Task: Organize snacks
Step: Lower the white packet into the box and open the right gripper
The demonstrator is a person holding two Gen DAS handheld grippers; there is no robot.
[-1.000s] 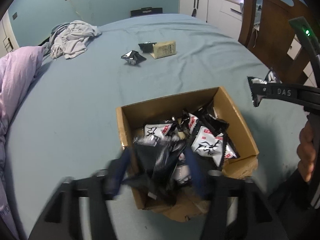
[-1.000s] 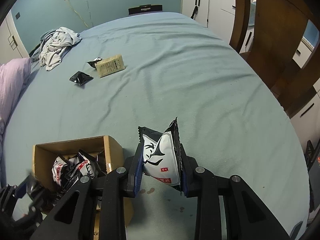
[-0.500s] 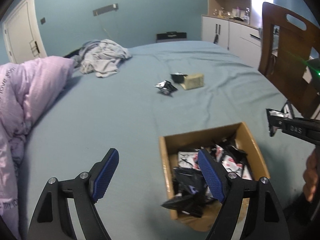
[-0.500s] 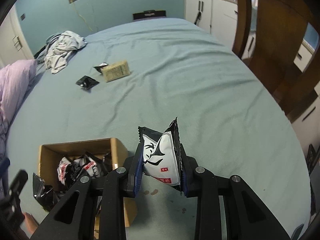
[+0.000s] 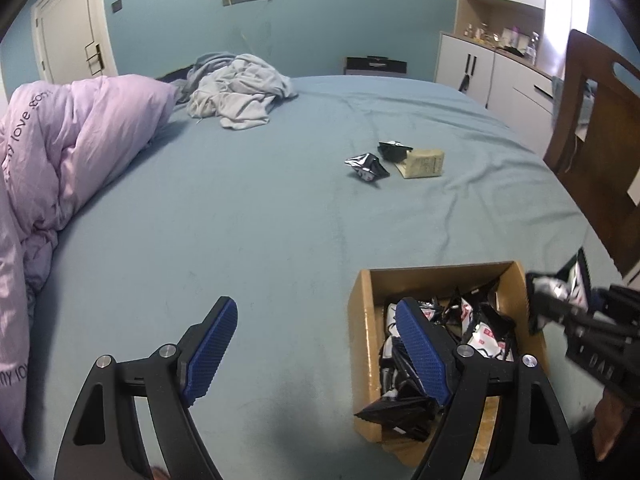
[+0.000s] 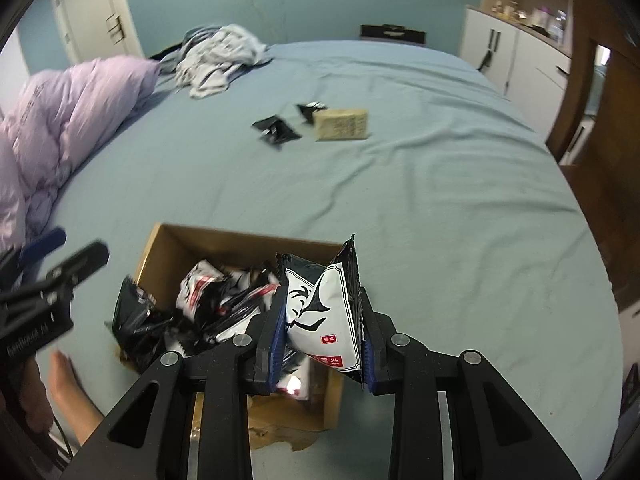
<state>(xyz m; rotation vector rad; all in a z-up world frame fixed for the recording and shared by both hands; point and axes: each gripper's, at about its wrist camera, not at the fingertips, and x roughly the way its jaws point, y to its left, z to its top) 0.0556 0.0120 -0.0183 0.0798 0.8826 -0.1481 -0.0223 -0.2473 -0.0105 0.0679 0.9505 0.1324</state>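
My right gripper (image 6: 323, 334) clenches a black-and-white snack packet (image 6: 326, 316) above the near right corner of the cardboard box (image 6: 168, 246). My left gripper (image 5: 316, 354) hangs released, holding nothing, left of the box, over the blue bedsheet (image 5: 240, 232).

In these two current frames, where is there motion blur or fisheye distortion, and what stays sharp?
Left wrist view: the open left gripper and brown cardboard box are sharp; the right gripper at the edge is smeared. Right wrist view: the right gripper and its black-and-white snack packet are crisp, while the far tan packet is blurred. Both views bow the blue bedsheet.
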